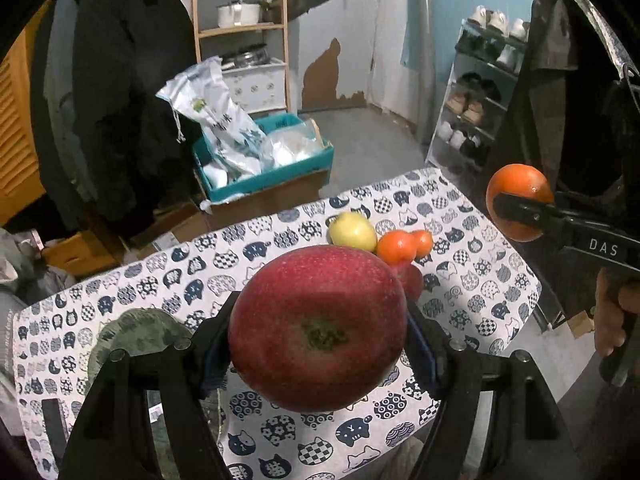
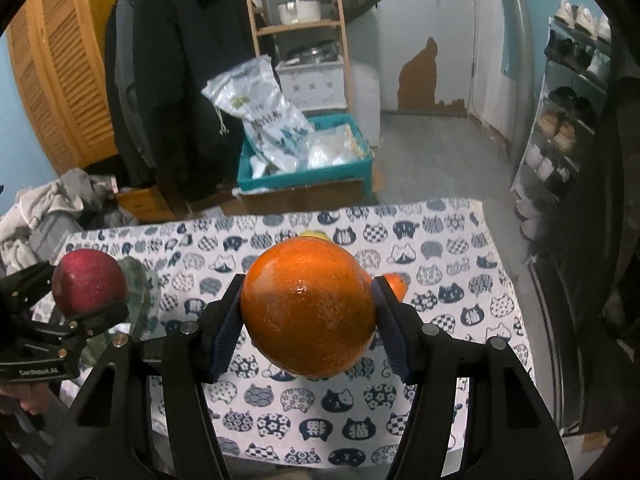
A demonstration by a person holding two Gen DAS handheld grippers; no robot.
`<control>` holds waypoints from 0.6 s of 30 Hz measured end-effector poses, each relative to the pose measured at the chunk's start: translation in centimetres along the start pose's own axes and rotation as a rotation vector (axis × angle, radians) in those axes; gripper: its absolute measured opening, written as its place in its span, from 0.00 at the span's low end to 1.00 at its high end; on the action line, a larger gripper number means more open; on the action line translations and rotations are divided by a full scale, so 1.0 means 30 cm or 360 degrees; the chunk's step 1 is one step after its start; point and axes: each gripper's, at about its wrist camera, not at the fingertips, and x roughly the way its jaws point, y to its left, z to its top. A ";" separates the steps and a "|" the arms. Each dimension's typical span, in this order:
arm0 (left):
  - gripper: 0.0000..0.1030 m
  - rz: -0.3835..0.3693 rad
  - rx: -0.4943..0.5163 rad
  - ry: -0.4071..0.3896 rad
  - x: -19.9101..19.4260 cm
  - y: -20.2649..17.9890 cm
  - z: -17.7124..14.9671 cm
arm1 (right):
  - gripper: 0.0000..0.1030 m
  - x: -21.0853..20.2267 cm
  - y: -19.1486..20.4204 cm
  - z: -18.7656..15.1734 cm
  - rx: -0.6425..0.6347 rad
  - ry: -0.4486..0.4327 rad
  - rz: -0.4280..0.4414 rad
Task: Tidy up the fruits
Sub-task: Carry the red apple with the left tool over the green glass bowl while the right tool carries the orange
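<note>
Item 1: left gripper (image 1: pixel 318 344), closed on a red apple (image 1: pixel 318 330); pads bear on the fruit's left and right flanks, calyx end toward the camera, held above the table (image 1: pixel 500 248).

Item 2: right gripper (image 2: pixel 308 312), closed on a large orange (image 2: pixel 308 306), likewise clear of the cloth. Seen from the left wrist it sits at about 2 o'clock, past the table's right edge.

Item 3: fruit on the table, from the left wrist at 12 to 1 o'clock beyond the apple: yellow apple (image 1: pixel 353 231), two small oranges (image 1: pixel 397 246) touching one another, a second red fruit (image 1: pixel 412 278) mostly hidden.

Item 4: dark green dish (image 1: pixel 136 332), at 9 o'clock, partly hidden by the left gripper's finger.

Risks, judged:
- Round, smooth skins held on two narrow pads; a tilt or loosened squeeze could let either fruit roll out.
- The large orange appears to hang beyond the table edge; a slip there would likely mean a fall to the floor.
- Setting either fruit into the cluster could nudge the small oranges rolling.
</note>
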 end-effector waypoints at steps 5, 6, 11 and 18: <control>0.73 0.0010 -0.0003 -0.0063 -0.057 0.020 0.008 | 0.60 -0.044 0.040 0.032 -0.0024 -0.0065 0.0027; 0.73 0.0011 -0.0007 -0.0070 -0.066 0.025 0.009 | 0.60 -0.051 0.048 0.037 -0.0025 -0.0074 0.0034; 0.73 0.0023 -0.0030 -0.0097 -0.097 0.055 0.009 | 0.60 -0.072 0.099 0.061 -0.0049 -0.0109 0.0069; 0.73 0.0053 -0.0084 -0.0108 -0.122 0.119 -0.007 | 0.60 -0.062 0.169 0.077 -0.0086 -0.0108 0.0115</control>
